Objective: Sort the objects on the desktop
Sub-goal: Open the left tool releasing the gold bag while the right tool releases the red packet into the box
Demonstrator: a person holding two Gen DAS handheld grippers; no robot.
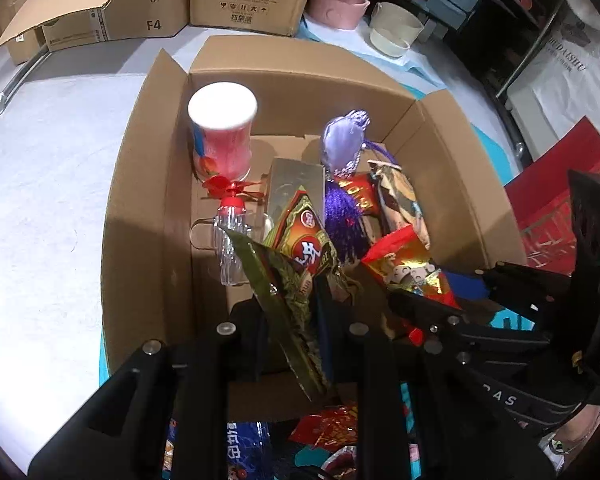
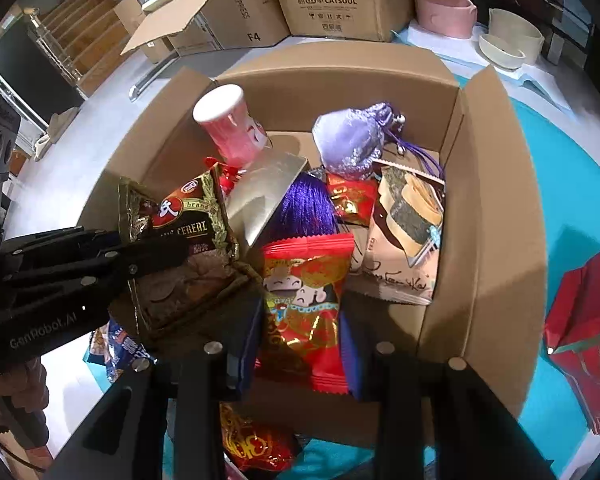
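A: Left gripper [image 1: 320, 296] pinches the cereal packet [image 1: 296, 280], jaws pressed nearly together on its thin edge. Packet hangs over the box [image 1: 148, 200], long axis running down and away from the fingers, lower end toward the clear bottle [image 1: 232, 240].

B: And the right gripper [image 2: 300, 344]?

A: Pinching the red packet [image 2: 304, 304], jaws part-spread by its bulk. Packet stands between the fingers, long axis along them, top edge pointing into the box toward the purple tassel [image 2: 304, 208].

B: Which is nearer the drop spot?

A: Both sit above the near half of the box; neither is clearly ahead. Left holds over the near-left part, right over the near-middle (the two grippers are just beside each other, the left one visible at the right camera's left edge).

B: What lies below?

A: Crowded floor: pink cup [image 1: 222, 132] upright at back left, purple pouch [image 2: 350, 144] at back, seaweed snack pack [image 2: 408, 236] on the right. My read: each packet goes straight down from its gripper, onto the pile.
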